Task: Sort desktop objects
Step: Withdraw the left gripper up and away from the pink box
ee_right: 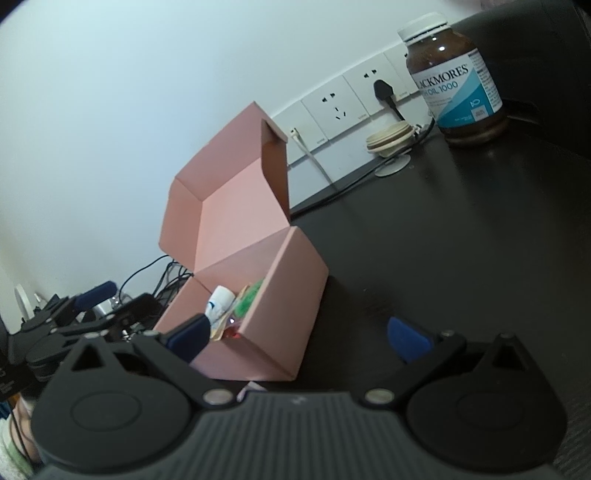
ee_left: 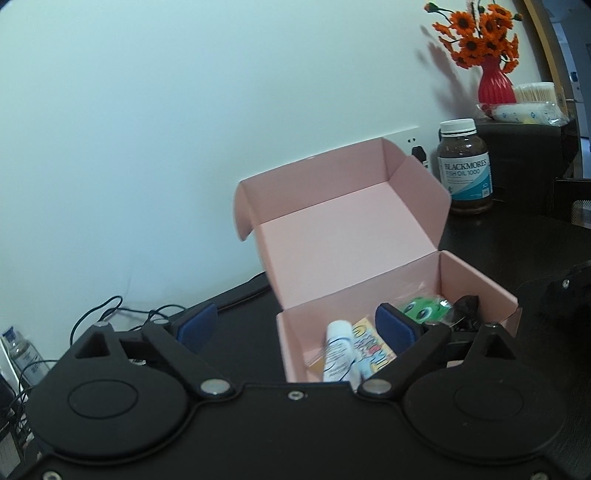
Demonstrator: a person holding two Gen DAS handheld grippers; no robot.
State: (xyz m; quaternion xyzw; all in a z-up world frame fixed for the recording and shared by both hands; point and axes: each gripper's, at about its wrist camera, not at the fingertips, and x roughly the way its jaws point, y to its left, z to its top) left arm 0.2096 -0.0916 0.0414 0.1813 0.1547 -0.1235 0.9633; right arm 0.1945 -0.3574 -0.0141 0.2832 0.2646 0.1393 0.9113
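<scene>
- Left tongs (ee_left: 295, 325): released, blue pads spread wide, nothing between them; right pad (ee_left: 393, 328) hanging over the open box, left pad outside its left wall.
- Right tongs (ee_right: 297, 338): released, empty; left pad (ee_right: 188, 336) in front of the box's near corner, right pad over bare desk.
- Desk (ee_right: 461, 240): dark top, carrying all below.
- Pink box (ee_left: 476, 284): cardboard, lid folded back and standing upright against the wall; set near the desk's back edge.
- Contents of box: white tube (ee_left: 338, 350) leaning at the near left; bright printed packet (ee_left: 373, 347) beside it, touching; green toy with cartoon eyes (ee_left: 424, 308) further in; black item (ee_left: 467, 306) at the far right corner, kind unclear.
- Same box from the right wrist view (ee_right: 291, 280): tube's white end (ee_right: 221, 301) and something green (ee_right: 249, 299) showing over the wall.
- Cables (ee_left: 110, 314): black, tangled left of the box.
- Cream round lid or dish (ee_right: 389, 138): on the desk under the wall sockets (ee_right: 336, 105), one socket with a black plug in it.
- Brown pill bottle (ee_left: 465, 166): white cap, "Blackmores Fish Oil 1000" label, upright right of the box lid, well apart from both tongs.
- Red vase (ee_left: 495, 83): orange flowers (ee_left: 480, 33), on a dark raised surface behind the bottle.
</scene>
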